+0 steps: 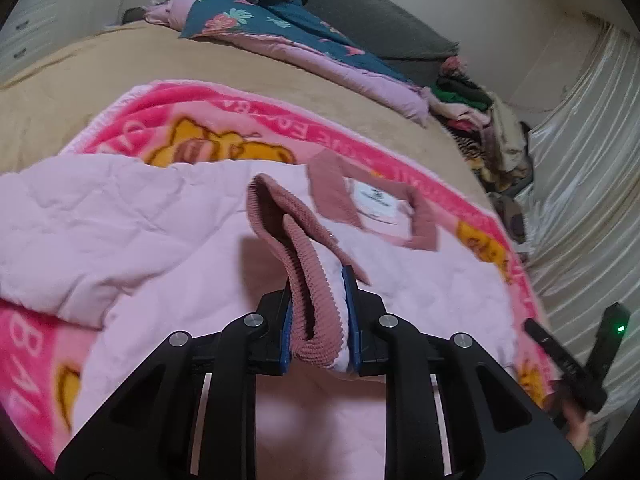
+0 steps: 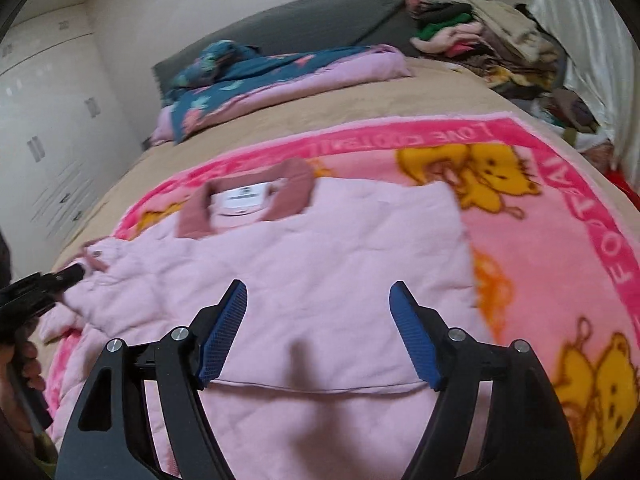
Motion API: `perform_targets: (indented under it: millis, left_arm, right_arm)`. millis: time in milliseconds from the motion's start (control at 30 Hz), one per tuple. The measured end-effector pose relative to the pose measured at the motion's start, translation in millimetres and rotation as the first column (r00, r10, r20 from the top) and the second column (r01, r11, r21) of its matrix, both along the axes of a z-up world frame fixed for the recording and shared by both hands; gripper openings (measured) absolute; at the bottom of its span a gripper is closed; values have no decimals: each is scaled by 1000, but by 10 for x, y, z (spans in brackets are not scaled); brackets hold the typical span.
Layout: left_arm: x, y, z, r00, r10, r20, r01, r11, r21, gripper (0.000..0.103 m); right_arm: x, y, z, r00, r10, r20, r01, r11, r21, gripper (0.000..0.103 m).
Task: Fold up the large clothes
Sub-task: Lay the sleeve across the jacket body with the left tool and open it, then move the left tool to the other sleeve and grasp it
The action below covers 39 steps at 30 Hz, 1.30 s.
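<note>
The left claw (image 1: 318,320) is clamped on the ribbed cuff (image 1: 304,280) of the pink top (image 2: 320,260), which lies collar toward twelve o'clock on the blanket (image 2: 560,240). The right claw (image 2: 318,332) gapes empty. Carry the sleeve flat across, avoiding bunching.

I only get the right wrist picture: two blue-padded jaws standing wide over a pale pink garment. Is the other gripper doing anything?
Observer: Yes. The left gripper is shut on the garment's ribbed cuff.
Operator: Is the cuff lying flat?
Observer: No, it stands up off the pink garment, folded between the pads.
Operator: Anything beyond my jaws that I miss?
Observer: The left view shows the right gripper from outside, with a small green light glowing on it.
</note>
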State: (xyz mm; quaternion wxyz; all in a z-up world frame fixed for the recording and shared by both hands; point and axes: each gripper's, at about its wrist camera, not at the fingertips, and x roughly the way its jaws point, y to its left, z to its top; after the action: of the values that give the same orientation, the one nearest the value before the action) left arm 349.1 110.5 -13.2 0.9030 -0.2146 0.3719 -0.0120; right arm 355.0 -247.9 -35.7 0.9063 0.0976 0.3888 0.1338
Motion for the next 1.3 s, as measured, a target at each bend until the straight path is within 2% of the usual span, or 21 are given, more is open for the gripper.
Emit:
perform_targets:
  millis: [133, 300, 433, 600, 733, 767, 833, 900, 933, 1100, 1200, 1300]
  left_arm:
    - [84, 92, -339, 996, 19, -83, -17, 999, 27, 13]
    - [24, 174, -663, 990, 37, -139, -36, 999, 13, 17]
    - [-6, 165, -699, 989, 38, -141, -36, 999, 18, 19]
    - [-40, 99, -716, 990, 28, -140, -22, 999, 48, 25]
    - [-73, 61, -680, 989, 18, -148, -10, 998, 60, 27]
    - [-88, 53, -661, 989, 13, -149, -4, 998, 59, 30]
    - [-132, 44, -616, 988, -1, -151, 10, 998, 55, 44]
    - [-185, 35, -561, 988, -22, -150, 29, 999, 42, 59]
    - [-198, 35, -545, 988, -26, -150, 32, 999, 37, 62]
    - [-340, 88, -414, 990, -46, -137, 47, 999, 2, 94]
    - [-446, 188, -332, 992, -42, -118, 38, 999, -28, 94]
    - [-565, 292, -239, 994, -34, -102, 32, 999, -19, 94]
  right_arm:
    - [99, 23, -150, 999, 8, -40, -10, 999, -36, 73]
    - [166, 68, -300, 996, 32, -89, -38, 997, -65, 73]
    - [227, 101, -503, 988, 25, -151, -47, 988, -147, 73]
    - [287, 70, -723, 982, 11, -189, -39, 989, -141, 73]
    - [256, 95, -722, 984, -3, -178, -24, 989, -149, 74]
    - [226, 102, -686, 985, -10, -173, -16, 988, -151, 75]
    - [127, 113, -576, 988, -16, -152, -2, 992, -123, 82]
    - [6, 142, -465, 993, -8, -116, -2, 997, -83, 94]
    - [-35, 167, -423, 994, -7, -106, -1, 997, -76, 95]
    - [-288, 335, -199, 998, 17, -57, -19, 999, -29, 97]
    - [-404, 444, -99, 999, 21, -44, -21, 1000, -16, 98]
    - [-544, 586, 1, 999, 34, -18, -34, 999, -15, 98]
